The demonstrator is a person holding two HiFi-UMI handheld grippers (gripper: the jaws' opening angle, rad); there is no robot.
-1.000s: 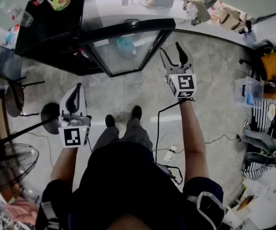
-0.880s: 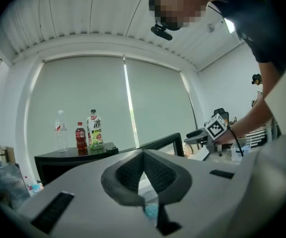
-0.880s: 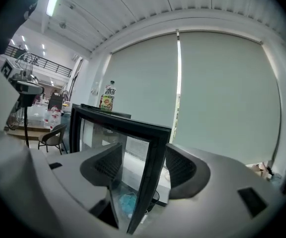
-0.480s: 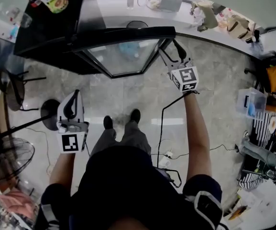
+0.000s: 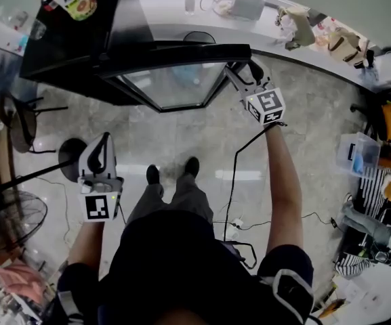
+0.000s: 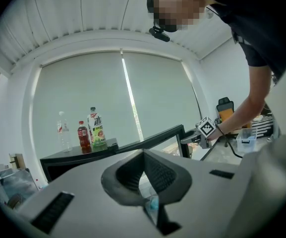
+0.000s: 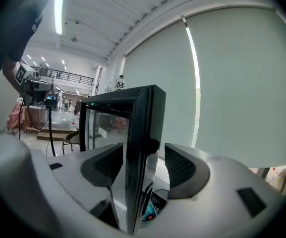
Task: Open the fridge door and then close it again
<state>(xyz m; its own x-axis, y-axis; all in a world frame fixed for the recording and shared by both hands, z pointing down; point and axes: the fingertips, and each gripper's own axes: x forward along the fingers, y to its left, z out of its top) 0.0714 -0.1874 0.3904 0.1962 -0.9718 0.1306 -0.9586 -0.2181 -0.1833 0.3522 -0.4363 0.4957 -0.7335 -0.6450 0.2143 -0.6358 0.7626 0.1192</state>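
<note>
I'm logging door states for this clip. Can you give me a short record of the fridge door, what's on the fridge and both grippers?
fridge door: open, glass-fronted, swung out toward the person
right gripper: open, jaws either side of the door's free edge, not clamped
left gripper: shut, empty, held away from the fridge
fridge top: bottles standing upright
task stage: door open, not yet closed

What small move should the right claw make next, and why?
Probably close the right claw on the fridge door: its jaws stand apart astride the door's free edge, not pressing it, and the door hangs open.
</note>
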